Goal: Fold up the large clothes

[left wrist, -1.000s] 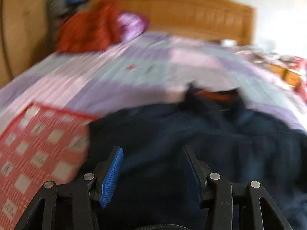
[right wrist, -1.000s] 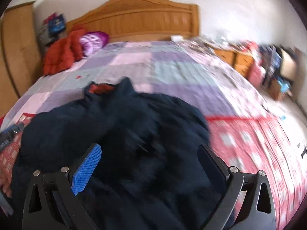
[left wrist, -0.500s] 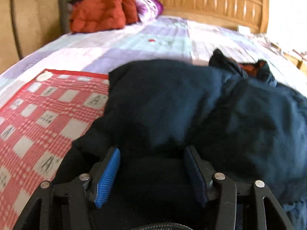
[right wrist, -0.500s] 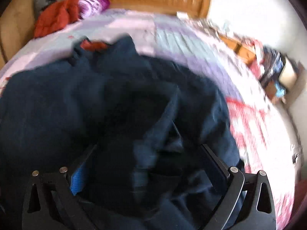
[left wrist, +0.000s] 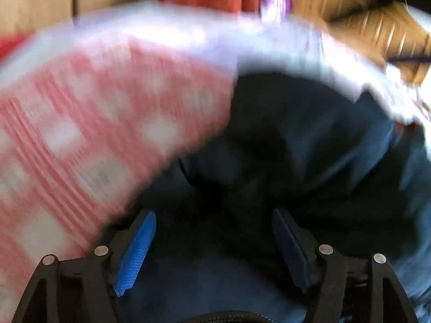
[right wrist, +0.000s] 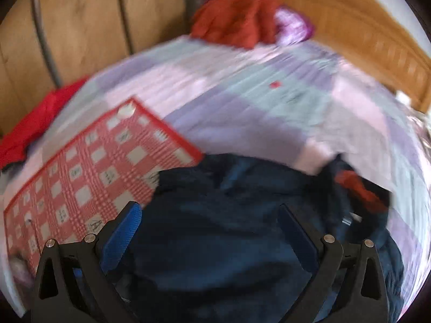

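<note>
A large dark navy garment (left wrist: 309, 148) lies bunched on the bed. In the right wrist view it (right wrist: 229, 228) fills the lower middle, with an orange-red lining (right wrist: 358, 188) showing at its right end. My left gripper (left wrist: 212, 231) is open, low over the garment's near edge, with dark cloth between and under its fingers. My right gripper (right wrist: 210, 223) is open too, just above the garment's left part. Both views are motion-blurred.
A red and white checked cloth (right wrist: 89, 177) lies on the purple and green bedspread (right wrist: 242, 102) left of the garment; it also shows in the left wrist view (left wrist: 94, 123). An orange-red jacket (right wrist: 237, 18) and purple pillow (right wrist: 293, 27) sit by the wooden headboard (right wrist: 363, 32). A wooden wardrobe (right wrist: 80, 27) stands left.
Both grippers have swung left and dropped lower over the garment; the views now face the wardrobe and checked cloth. Both stay open.
</note>
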### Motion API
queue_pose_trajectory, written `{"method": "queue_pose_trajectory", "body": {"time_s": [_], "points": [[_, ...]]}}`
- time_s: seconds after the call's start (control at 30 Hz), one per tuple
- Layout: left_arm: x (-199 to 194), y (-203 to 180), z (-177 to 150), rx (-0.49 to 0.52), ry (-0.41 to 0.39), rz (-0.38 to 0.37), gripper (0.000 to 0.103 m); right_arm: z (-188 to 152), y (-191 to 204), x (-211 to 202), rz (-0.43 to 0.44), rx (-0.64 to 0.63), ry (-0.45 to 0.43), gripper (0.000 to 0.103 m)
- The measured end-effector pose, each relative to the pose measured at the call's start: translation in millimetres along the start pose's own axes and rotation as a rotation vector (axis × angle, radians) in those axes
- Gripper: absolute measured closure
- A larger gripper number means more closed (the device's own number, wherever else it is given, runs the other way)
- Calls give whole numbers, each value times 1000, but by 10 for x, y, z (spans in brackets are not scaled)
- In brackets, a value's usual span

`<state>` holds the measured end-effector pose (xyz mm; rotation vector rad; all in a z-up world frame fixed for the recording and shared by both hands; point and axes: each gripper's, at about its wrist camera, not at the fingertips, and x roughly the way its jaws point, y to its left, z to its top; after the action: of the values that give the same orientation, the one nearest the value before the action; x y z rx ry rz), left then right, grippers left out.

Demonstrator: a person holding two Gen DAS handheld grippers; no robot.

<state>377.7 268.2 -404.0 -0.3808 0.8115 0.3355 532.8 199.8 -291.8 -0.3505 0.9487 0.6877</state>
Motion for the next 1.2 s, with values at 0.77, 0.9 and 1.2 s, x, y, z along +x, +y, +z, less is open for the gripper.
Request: {"method": "queue_pose_trajectory", "body": {"time_s": [0.77,0.9,1.2], "points": [[-101,-15,-101,4,-62,-28,28,-39,-308,547,98,271,60,20],[-99,-9,-101,7,-62,-24,28,-455,-367,-195,-55,192,-68,14],[-61,-68,-75,36,-44,-21,22,-2500,-1596,-1124,-391,444,-17,17]]}}
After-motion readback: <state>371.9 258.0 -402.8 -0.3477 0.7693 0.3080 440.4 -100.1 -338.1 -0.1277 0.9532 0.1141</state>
